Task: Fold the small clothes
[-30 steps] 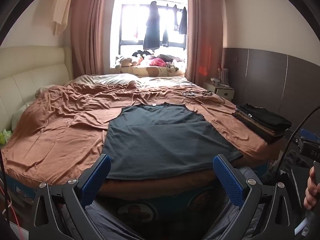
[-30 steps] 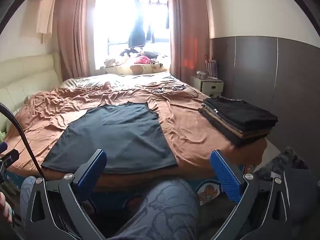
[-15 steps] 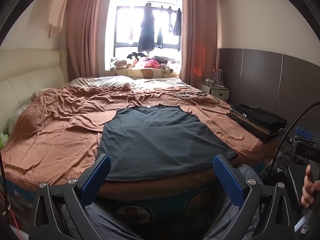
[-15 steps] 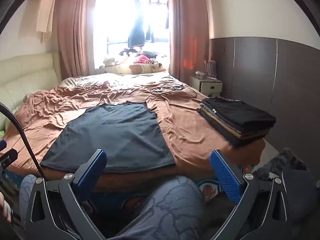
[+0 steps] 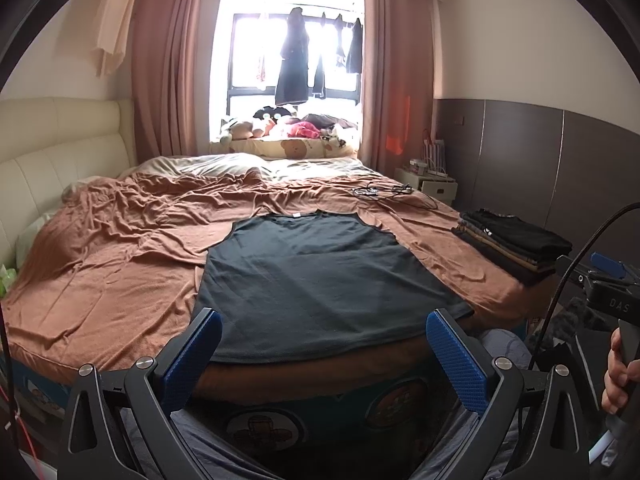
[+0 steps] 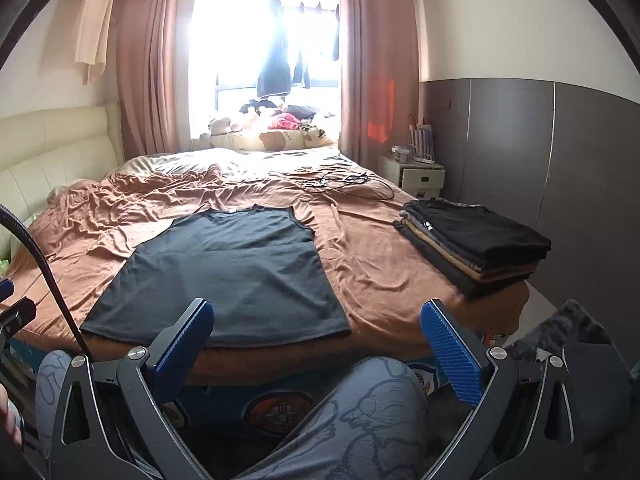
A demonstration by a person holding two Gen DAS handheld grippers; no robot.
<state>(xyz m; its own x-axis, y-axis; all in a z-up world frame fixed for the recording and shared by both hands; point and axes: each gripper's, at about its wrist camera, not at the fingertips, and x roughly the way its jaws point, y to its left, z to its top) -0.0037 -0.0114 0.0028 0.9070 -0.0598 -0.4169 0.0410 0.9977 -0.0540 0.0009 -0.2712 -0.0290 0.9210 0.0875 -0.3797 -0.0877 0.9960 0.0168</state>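
Note:
A dark grey sleeveless top [image 5: 316, 280] [image 6: 236, 276] lies spread flat on the brown bed sheet [image 5: 112, 248] [image 6: 380, 256], hem toward me, neck toward the window. My left gripper [image 5: 320, 356] hangs open just short of the hem, off the bed's near edge, with nothing between its blue pads. My right gripper [image 6: 320, 352] is open too, held back from the bed and right of the top's lower right corner. A stack of folded dark clothes [image 5: 516, 244] [image 6: 472, 244] rests at the bed's right edge.
A person's knee in patterned trousers [image 6: 360, 412] is below the right gripper. Black cables [image 6: 340, 182] lie on the far part of the bed. A white nightstand [image 6: 416, 174] stands by the grey wall panel. Soft toys and pillows [image 5: 288, 132] sit under the window.
Both grippers have drawn back slightly and tilted up, so the bed and top sit a little lower and farther in view. Both stay open; the top has not moved.

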